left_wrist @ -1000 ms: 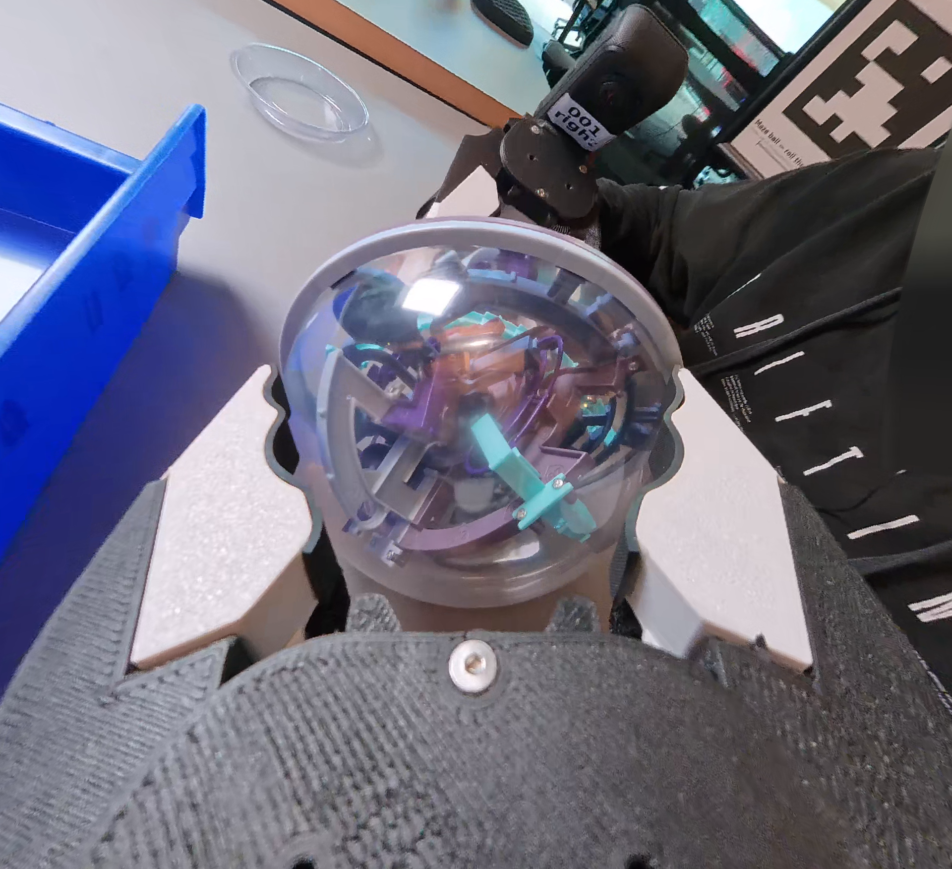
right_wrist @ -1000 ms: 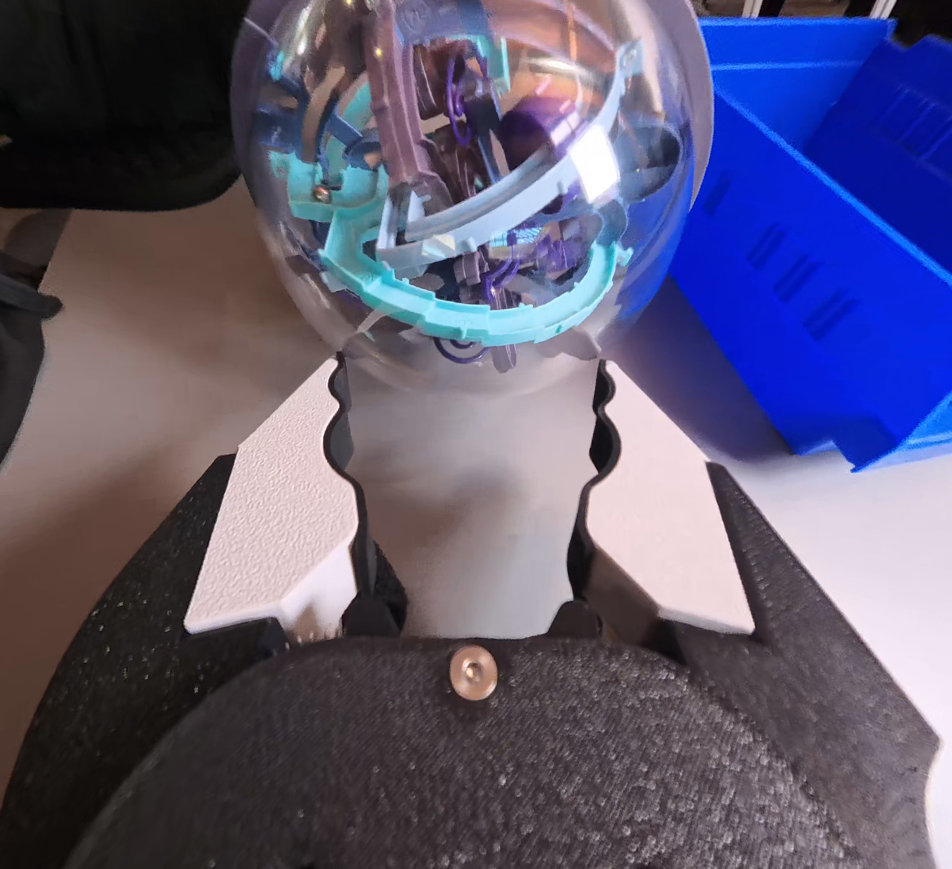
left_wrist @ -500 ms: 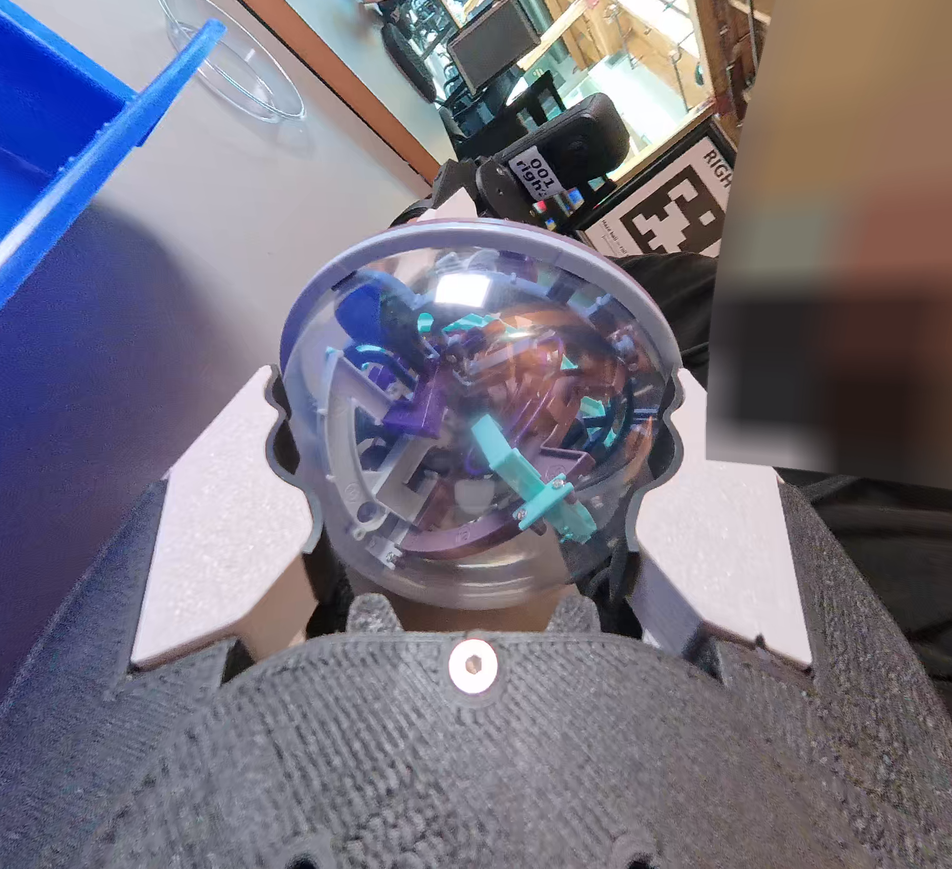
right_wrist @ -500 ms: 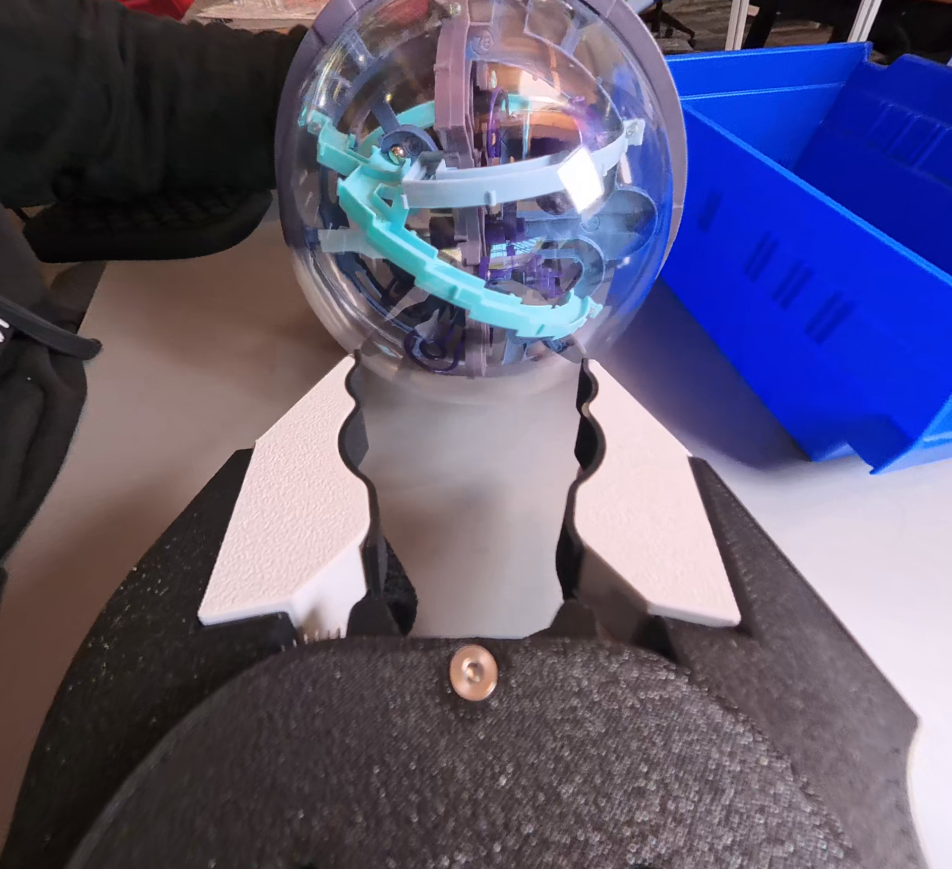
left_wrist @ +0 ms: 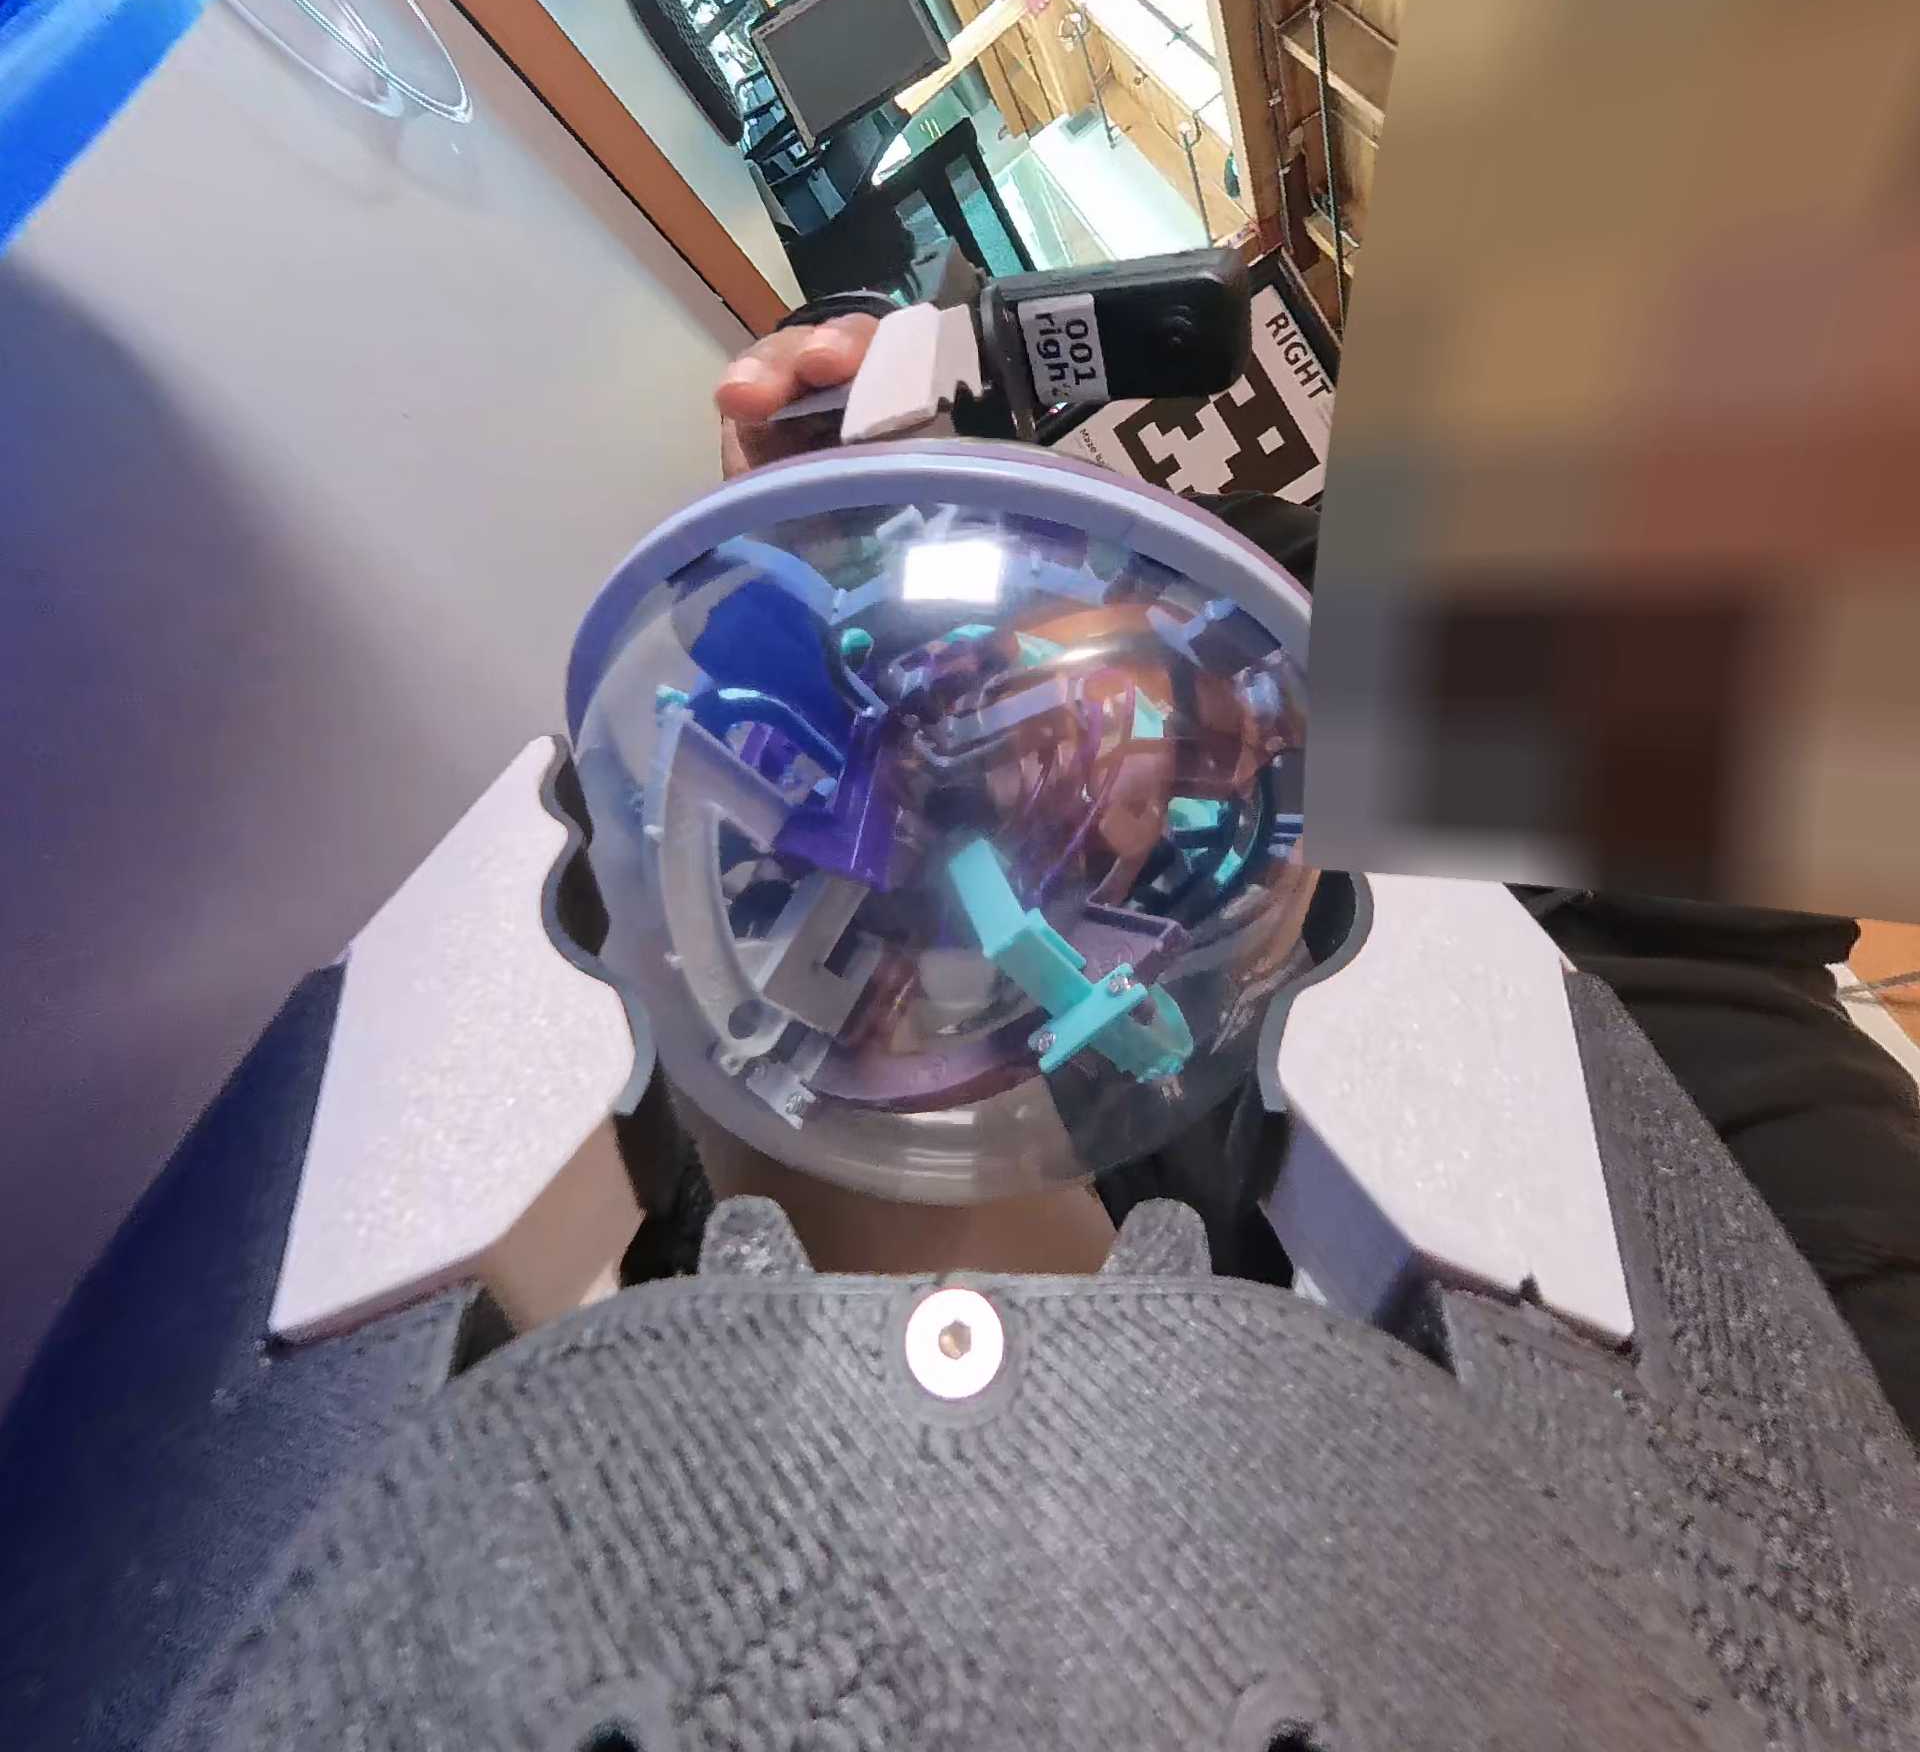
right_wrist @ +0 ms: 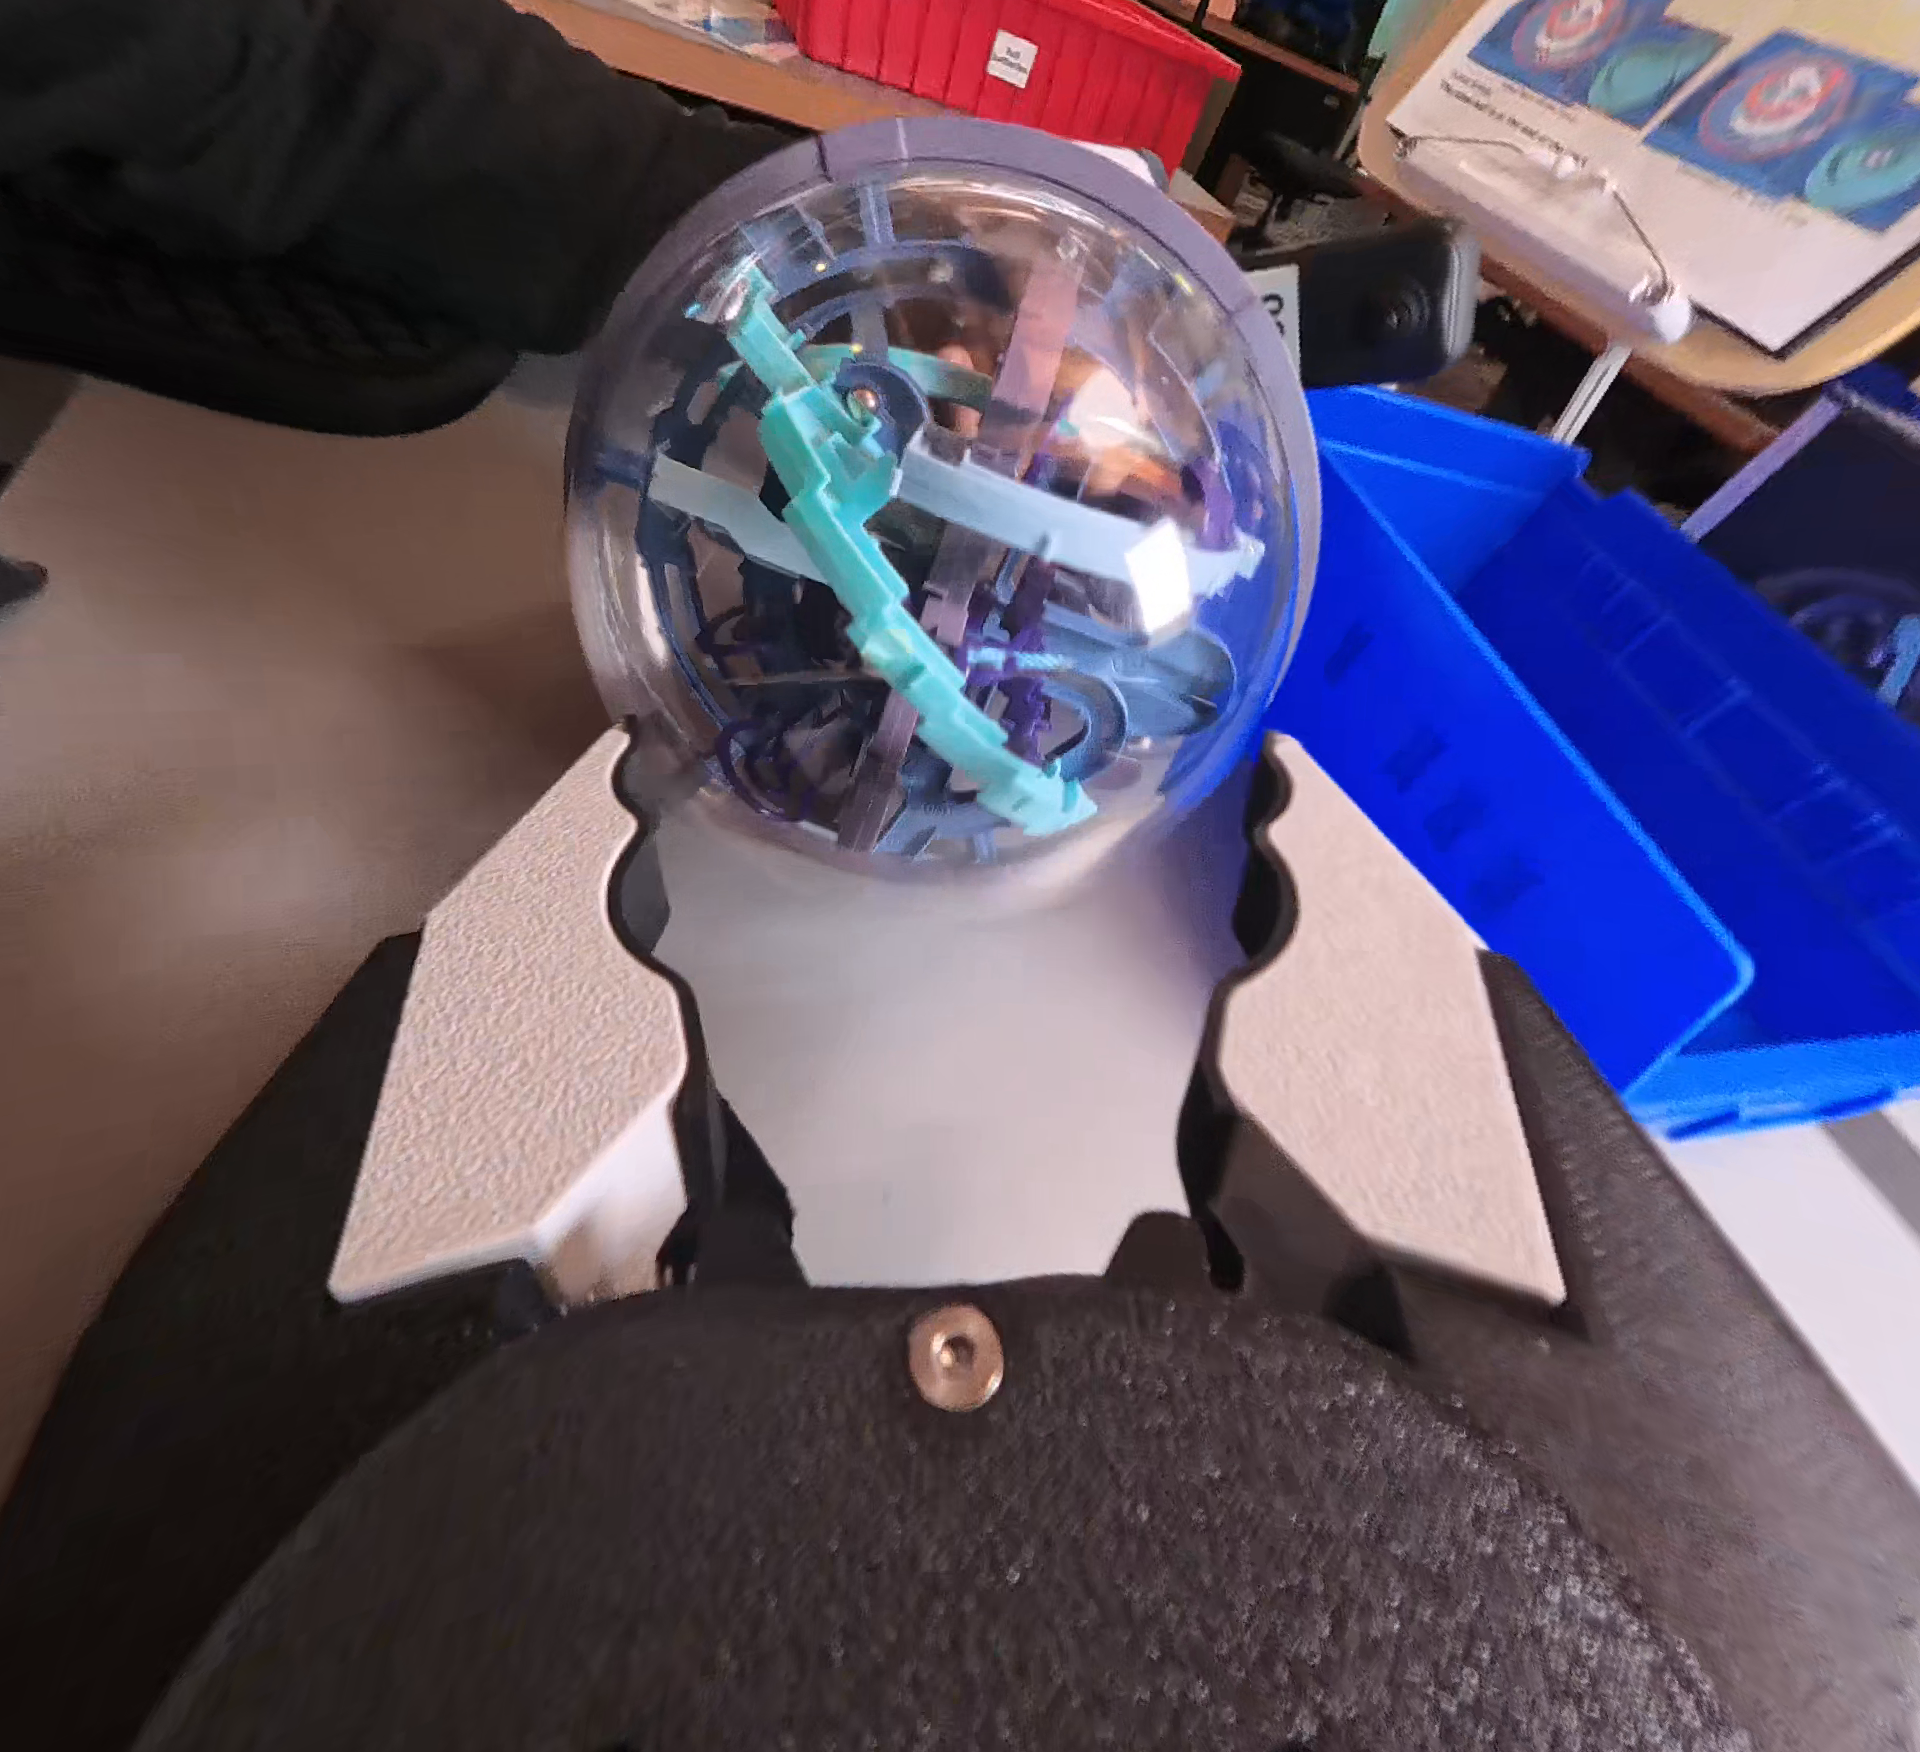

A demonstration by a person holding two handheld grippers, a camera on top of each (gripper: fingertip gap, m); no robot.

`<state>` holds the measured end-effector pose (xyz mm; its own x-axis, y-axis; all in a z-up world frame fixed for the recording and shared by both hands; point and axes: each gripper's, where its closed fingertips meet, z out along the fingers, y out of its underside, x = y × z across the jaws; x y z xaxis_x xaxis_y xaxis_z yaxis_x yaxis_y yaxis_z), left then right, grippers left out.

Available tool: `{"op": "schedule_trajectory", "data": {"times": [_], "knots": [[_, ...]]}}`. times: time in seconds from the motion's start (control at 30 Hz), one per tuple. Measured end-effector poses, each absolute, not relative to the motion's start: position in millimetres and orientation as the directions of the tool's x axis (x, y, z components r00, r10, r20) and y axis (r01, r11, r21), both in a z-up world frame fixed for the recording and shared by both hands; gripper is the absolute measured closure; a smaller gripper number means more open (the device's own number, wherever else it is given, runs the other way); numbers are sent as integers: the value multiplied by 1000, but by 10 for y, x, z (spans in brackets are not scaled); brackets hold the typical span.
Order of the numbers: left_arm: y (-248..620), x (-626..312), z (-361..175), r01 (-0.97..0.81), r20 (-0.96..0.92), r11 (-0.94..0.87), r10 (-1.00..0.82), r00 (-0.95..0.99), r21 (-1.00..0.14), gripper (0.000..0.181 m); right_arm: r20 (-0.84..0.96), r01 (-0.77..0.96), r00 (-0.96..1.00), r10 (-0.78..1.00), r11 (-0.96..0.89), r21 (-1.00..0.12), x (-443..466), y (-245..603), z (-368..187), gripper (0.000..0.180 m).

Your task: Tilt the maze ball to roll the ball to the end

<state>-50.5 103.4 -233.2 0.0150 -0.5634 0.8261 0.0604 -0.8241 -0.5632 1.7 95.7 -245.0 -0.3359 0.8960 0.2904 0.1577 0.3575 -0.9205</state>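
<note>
Right now I have the maze ball point(left_wrist: 935, 861) seated deep between the jaws of my left gripper point(left_wrist: 951, 923); both fingers press its clear shell from either side, so that gripper is clamped on it and holds it off the table point(left_wrist: 343, 372). My right gripper point(right_wrist: 940, 829) comes at the same sphere from the opposite side. Its jaws stand wide, with the tips at the lower curve of the shell, and I cannot tell whether they touch it or only cradle it.

I judge I am mid-tilt. A small metal ball point(right_wrist: 860, 396) sits at the upper end of the teal track point(right_wrist: 883, 601), which slopes down toward the right jaw. The next move, I think, calls for a slow roll of the sphere that way, gentle enough to keep the bead on its rail.

Left of the right jaws the table is bare, though a dark sleeve point(right_wrist: 260, 144) hangs above it. Just right of them stands a blue bin point(right_wrist: 1558, 767), its wall near the sphere, so I have less swing there.
</note>
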Motion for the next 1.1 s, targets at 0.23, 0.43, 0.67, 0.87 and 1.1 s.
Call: {"op": "schedule_trajectory", "data": {"times": [0.23, 0.43, 0.67, 0.87, 1.1], "knots": [[1220, -429, -2215, 201, 824, -803, -565, 41, -561, 53, 326, 166, -316, 891, 390, -906, -59, 914, -2436, 55], [1327, -705, -2091, 336, 708, -623, -615, 347, -706, 77, 277, 161, -305, 911, 336, -928, -83, 958, -2426, 55], [685, -865, -2140, 50, 462, -492, -772, 436, -869, 52, 249, 217, -307, 919, 322, -921, -190, 950, -2519, 72], [570, -767, -2569, -195, 228, -383, -811, 539, -903, 38, 203, 244, -367, 908, 305, -921, -298, 833, -2604, 60], [671, -722, -2503, -105, 380, -504, -757, 532, -857, 38, -18, 342, -370, 929, 118, -932, -279, 870, -2669, 58]]}}
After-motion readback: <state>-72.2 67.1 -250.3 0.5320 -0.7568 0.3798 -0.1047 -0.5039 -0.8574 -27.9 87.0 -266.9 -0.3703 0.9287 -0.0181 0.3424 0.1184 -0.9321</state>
